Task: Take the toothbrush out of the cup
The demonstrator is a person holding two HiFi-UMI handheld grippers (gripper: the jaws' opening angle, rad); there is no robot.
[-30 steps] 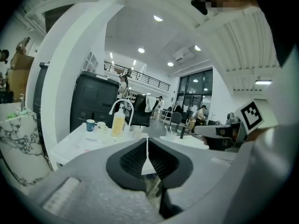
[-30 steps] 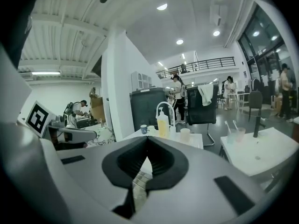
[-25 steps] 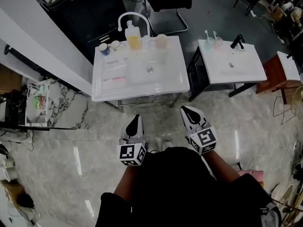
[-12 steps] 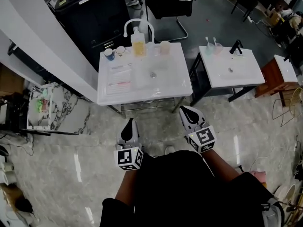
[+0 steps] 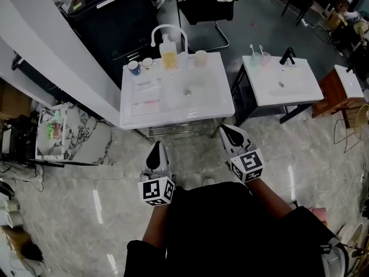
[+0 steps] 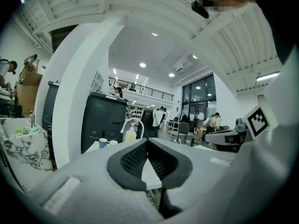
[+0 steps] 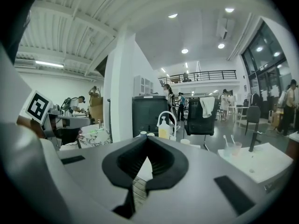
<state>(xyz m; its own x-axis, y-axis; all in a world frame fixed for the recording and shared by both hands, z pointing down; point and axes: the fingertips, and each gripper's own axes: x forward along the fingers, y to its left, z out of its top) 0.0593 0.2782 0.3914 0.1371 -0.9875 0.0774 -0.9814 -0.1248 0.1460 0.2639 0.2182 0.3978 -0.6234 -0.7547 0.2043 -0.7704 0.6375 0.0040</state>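
In the head view, I am keeping my left gripper (image 5: 154, 150) and right gripper (image 5: 229, 134) clenched and empty, short of the basins. In the left gripper view, I am pinching nothing. In the right gripper view, the toothbrush (image 7: 231, 139) is standing in its cup (image 7: 236, 148) at the small basin's (image 7: 266, 160) back left corner, so I judge the whole task is awaiting me.

Floor (image 5: 69, 201): glossy grey marble-pattern tile. White pillar (image 5: 57, 51) at left, black cabinet (image 5: 115, 22) beside it, black chair (image 5: 202, 4) further right. Recessed ceiling lights (image 7: 184, 51); tall windows (image 7: 275, 50) at right.
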